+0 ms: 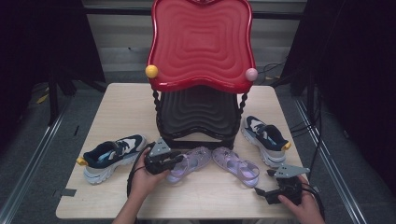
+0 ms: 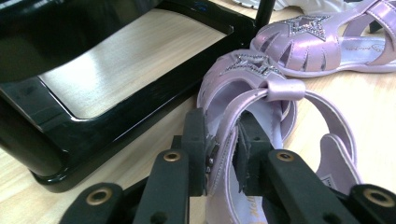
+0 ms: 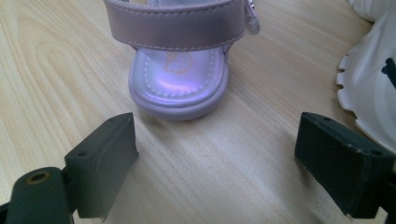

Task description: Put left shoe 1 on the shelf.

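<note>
Tongs of the left gripper (image 2: 222, 154) pinch a glossy lilac sandal's strap (image 2: 229, 135); right gripper's tongs (image 3: 224, 163) gape wide.

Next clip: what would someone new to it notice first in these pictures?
First, the big red wavy tray topping the black two-tier rack at the back of the table. Below it, two lilac sandals lie between two sneakers; the left hand-held gripper is shut on the left sandal by its heel strap. The right hand-held gripper sits open just short of the right sandal.

Black claw (image 2: 222, 154) jaws carry brass-ringed screw holes.
</note>
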Available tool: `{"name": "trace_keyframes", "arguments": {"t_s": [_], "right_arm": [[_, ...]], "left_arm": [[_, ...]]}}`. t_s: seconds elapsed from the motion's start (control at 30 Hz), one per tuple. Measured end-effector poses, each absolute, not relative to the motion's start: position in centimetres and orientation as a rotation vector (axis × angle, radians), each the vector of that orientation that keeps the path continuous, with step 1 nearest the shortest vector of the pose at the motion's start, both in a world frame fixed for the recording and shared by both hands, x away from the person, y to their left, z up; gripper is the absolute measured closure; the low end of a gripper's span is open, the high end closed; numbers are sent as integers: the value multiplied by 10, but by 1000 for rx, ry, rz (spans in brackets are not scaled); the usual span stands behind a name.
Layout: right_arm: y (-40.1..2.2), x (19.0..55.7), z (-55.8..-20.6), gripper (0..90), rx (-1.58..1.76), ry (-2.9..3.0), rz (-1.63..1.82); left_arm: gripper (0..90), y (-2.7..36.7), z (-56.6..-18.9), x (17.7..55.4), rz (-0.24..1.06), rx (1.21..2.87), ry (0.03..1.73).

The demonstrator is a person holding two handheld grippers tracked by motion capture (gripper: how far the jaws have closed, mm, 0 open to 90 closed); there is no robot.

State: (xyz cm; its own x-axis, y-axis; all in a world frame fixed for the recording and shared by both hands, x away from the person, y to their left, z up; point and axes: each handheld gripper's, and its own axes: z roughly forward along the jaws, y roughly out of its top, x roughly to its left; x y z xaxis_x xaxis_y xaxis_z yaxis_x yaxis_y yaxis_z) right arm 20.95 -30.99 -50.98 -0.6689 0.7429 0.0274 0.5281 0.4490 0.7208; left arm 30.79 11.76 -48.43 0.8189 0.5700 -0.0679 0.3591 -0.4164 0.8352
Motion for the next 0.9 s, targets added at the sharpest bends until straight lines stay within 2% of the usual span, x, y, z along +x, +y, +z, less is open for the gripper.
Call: {"name": "trace_keyframes", "arguments": {"t_s": [0.9], "right_arm": [[-310, 209, -510, 121, 1093, 2410, 1046]], "left_arm": [[809, 124, -453, 286, 308, 1950, 635]]}}
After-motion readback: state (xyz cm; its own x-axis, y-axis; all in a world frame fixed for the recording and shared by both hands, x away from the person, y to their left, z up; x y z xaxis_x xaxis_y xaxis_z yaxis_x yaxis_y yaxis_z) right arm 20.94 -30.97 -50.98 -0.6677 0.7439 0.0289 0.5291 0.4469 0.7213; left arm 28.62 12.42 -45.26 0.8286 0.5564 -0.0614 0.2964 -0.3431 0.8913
